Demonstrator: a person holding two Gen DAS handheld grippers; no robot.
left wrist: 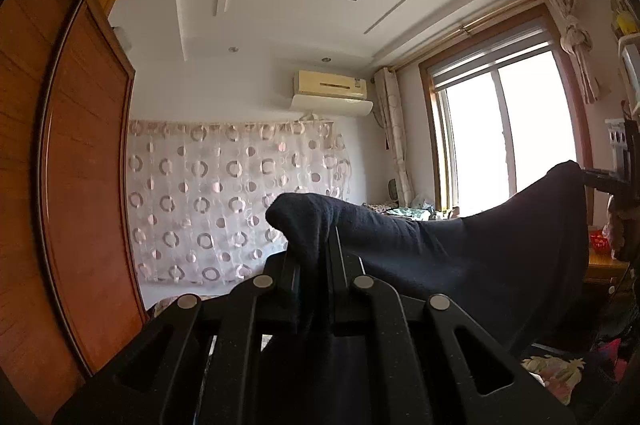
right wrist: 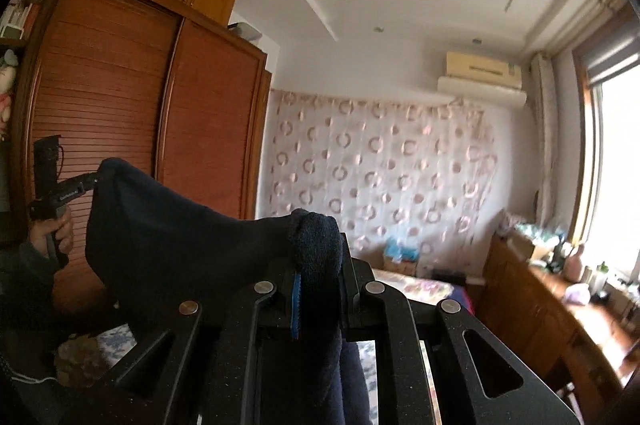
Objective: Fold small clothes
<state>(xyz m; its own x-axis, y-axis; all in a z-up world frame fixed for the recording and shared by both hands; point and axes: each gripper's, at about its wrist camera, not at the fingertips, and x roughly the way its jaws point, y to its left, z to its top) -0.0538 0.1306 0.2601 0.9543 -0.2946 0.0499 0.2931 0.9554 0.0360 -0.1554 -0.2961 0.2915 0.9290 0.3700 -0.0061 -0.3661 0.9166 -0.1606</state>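
A dark navy knitted garment [left wrist: 480,245] hangs stretched in the air between my two grippers. In the left wrist view my left gripper [left wrist: 314,257] is shut on one corner, and the cloth bunches over its fingertips. The far corner rises to the right, where my right gripper [left wrist: 600,181] pinches it. In the right wrist view my right gripper [right wrist: 320,265] is shut on its corner of the garment [right wrist: 180,233], beside a blue pad edge. The cloth runs left to the left gripper [right wrist: 86,183], held by a hand [right wrist: 60,229]. Both grippers point level, high above the bed.
A tall wooden wardrobe [right wrist: 140,105] fills the left side. A curtain with ring patterns [left wrist: 224,193] covers the far wall under an air conditioner [left wrist: 332,89]. A bright window [left wrist: 500,129] and a cluttered wooden desk [right wrist: 540,305] are on the right. Floral bedding [left wrist: 556,373] lies below.
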